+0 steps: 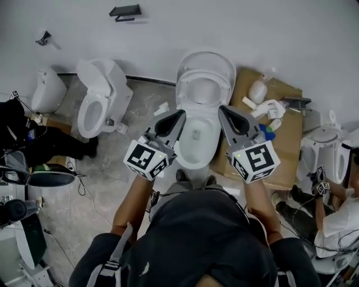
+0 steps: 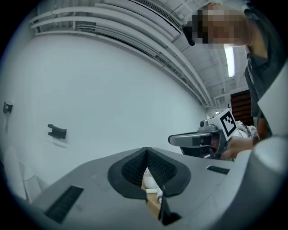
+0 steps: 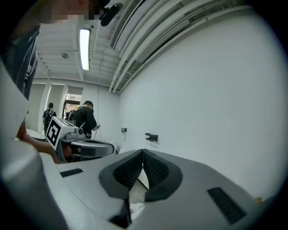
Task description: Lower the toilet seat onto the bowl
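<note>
A white toilet [image 1: 196, 147] stands against the wall in the middle of the head view. Its seat [image 1: 189, 87] and lid [image 1: 206, 60] are raised and lean back against the wall. My left gripper [image 1: 181, 114] hovers over the bowl's left rim, and my right gripper [image 1: 222, 109] over its right rim. Both point toward the wall, short of the raised seat. In the left gripper view the jaws [image 2: 146, 151] meet at their tips with nothing held. The right gripper view shows its jaws [image 3: 143, 152] shut and empty too. Neither gripper touches the seat.
A second toilet [image 1: 102, 96] stands to the left. A cardboard sheet [image 1: 289, 151] with loose fittings lies to the right, with more toilets [image 1: 321, 147] beyond it. A person [image 1: 336, 221] crouches at the right. A dark bracket [image 1: 125, 12] hangs on the wall. Cables cross the floor at the left.
</note>
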`<control>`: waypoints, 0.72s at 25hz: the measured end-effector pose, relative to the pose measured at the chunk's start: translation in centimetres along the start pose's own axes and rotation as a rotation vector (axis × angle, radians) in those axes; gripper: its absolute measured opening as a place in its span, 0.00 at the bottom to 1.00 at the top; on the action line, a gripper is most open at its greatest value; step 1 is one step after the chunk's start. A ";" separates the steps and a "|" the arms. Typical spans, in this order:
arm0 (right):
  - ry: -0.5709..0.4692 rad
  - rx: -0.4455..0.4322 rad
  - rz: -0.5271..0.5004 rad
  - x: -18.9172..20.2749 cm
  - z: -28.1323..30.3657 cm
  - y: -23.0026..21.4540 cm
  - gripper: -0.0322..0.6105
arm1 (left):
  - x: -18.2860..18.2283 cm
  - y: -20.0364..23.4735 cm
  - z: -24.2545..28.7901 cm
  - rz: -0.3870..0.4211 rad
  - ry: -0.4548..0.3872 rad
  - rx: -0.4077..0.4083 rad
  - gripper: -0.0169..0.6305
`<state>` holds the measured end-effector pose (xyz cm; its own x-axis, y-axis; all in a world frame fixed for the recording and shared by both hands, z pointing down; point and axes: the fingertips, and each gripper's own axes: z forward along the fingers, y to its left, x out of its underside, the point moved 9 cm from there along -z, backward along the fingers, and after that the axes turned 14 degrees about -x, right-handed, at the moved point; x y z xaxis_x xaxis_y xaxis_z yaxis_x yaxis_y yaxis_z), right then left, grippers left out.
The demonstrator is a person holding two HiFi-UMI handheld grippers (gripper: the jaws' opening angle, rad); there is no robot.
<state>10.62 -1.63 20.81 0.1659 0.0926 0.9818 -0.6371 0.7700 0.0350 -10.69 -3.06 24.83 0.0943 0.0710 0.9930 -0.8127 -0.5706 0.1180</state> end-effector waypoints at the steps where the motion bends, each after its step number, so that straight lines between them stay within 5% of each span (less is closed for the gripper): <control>1: 0.001 0.010 -0.002 -0.2 0.7 0.2 0.06 | -0.2 0.8 0.0 -0.001 -0.006 0.007 0.03; 18: 0.038 0.035 0.011 -0.3 4.3 -3.0 0.06 | 0.3 4.1 4.2 -0.032 0.023 0.035 0.03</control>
<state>9.19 -6.67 21.22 0.1872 0.1256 0.9743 -0.6646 0.7465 0.0315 -11.60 -8.83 25.62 0.1066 0.1083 0.9884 -0.7889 -0.5959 0.1504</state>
